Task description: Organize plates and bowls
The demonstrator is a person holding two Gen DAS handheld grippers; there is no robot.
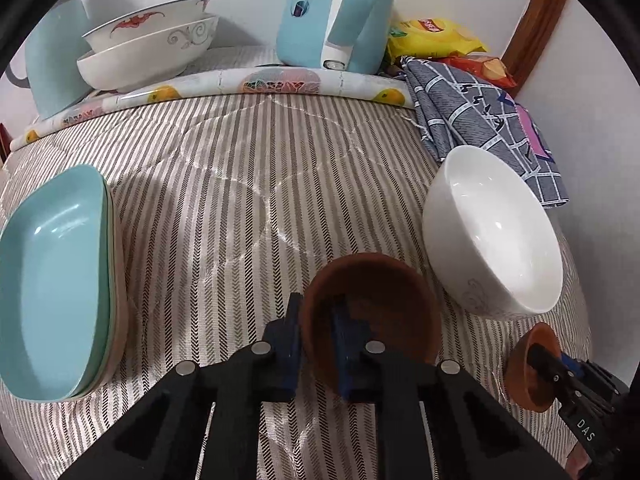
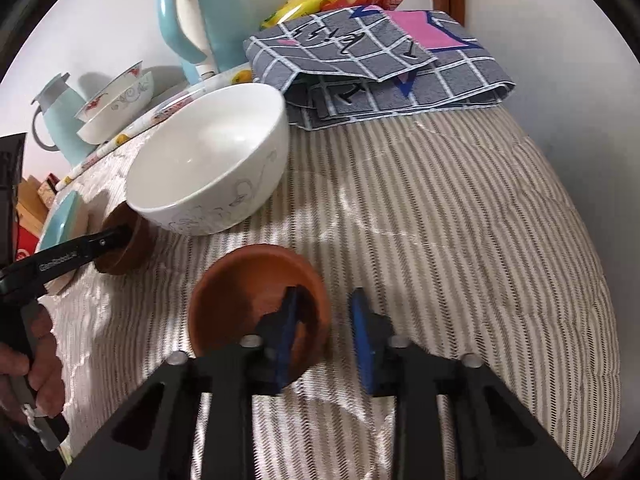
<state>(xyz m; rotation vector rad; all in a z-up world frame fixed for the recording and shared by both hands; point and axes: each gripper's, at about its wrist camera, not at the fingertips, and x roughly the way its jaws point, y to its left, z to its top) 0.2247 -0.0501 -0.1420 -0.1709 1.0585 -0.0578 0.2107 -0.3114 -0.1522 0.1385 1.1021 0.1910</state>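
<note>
At the near edge of the striped cloth (image 1: pixel 240 200), our left gripper (image 1: pixel 316 308) pinches the wall of a brown bowl (image 1: pixel 380 300). Our right gripper (image 2: pixel 326 296) straddles the rim of a second brown bowl (image 2: pixel 248 292), its outer pad not touching. A white bowl (image 1: pixel 492 232) stands just behind both.

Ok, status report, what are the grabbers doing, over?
Left gripper shut on rim of left brown bowl. Right gripper open, astride rim of right brown bowl. White bowl close behind both.

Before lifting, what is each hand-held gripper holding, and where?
Left hand-held gripper pinches a brown bowl's rim; right hand-held gripper straddles second brown bowl's rim, not clamped.
</note>
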